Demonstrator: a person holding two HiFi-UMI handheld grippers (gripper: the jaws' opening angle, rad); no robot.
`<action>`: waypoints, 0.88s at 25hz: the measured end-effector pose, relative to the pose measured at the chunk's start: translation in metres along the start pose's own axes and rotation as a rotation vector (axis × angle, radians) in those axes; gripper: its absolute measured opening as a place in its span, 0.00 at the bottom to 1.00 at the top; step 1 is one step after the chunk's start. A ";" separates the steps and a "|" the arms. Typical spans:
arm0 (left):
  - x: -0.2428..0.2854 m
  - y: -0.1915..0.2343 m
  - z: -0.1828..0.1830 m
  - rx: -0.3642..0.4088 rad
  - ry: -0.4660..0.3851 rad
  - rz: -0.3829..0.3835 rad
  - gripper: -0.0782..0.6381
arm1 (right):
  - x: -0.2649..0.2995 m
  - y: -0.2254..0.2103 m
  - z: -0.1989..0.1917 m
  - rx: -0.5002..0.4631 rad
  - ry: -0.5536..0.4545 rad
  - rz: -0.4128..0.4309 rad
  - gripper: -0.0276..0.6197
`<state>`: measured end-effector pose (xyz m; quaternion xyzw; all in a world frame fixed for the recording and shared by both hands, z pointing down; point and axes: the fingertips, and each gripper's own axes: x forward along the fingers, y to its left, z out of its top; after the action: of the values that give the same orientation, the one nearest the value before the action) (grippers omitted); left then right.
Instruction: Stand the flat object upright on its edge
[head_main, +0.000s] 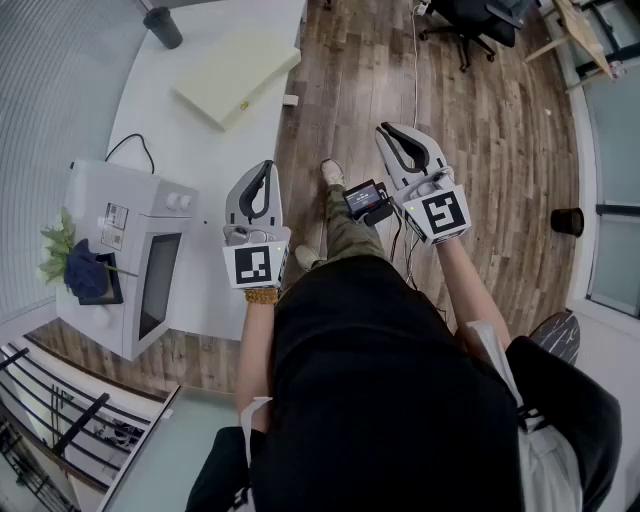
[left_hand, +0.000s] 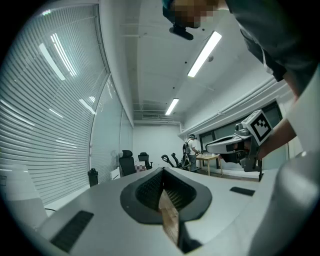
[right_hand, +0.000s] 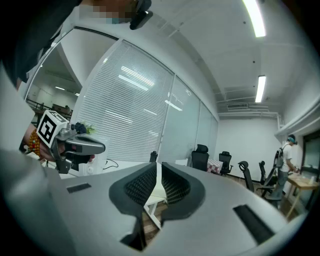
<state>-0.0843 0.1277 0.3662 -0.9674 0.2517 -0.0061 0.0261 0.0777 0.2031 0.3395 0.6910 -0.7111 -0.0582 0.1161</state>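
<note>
No word, brand or number can be read anywhere. A pale label (head_main: 115, 217) is stuck on the white microwave (head_main: 150, 205), but its print is too small to be made out. Black-and-white square markers (head_main: 253, 264) are carried on the cubes of the left gripper (head_main: 265, 167) and the right gripper (head_main: 384, 129); only block patterns are shown on them, no letters. Nothing legible is given by the small dark screen (head_main: 362, 198) seen between the grippers.
</note>
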 end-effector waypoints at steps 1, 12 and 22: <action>0.002 0.001 -0.001 -0.004 0.005 0.001 0.12 | 0.002 0.003 0.002 -0.013 0.000 0.009 0.08; 0.031 0.017 -0.010 -0.017 0.038 0.021 0.12 | 0.033 -0.016 -0.004 0.010 0.021 0.025 0.08; 0.075 0.044 -0.029 -0.034 0.094 0.078 0.12 | 0.095 -0.048 -0.019 0.008 0.018 0.080 0.08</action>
<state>-0.0408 0.0513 0.3929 -0.9558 0.2903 -0.0461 -0.0017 0.1270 0.1084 0.3543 0.6630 -0.7373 -0.0443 0.1219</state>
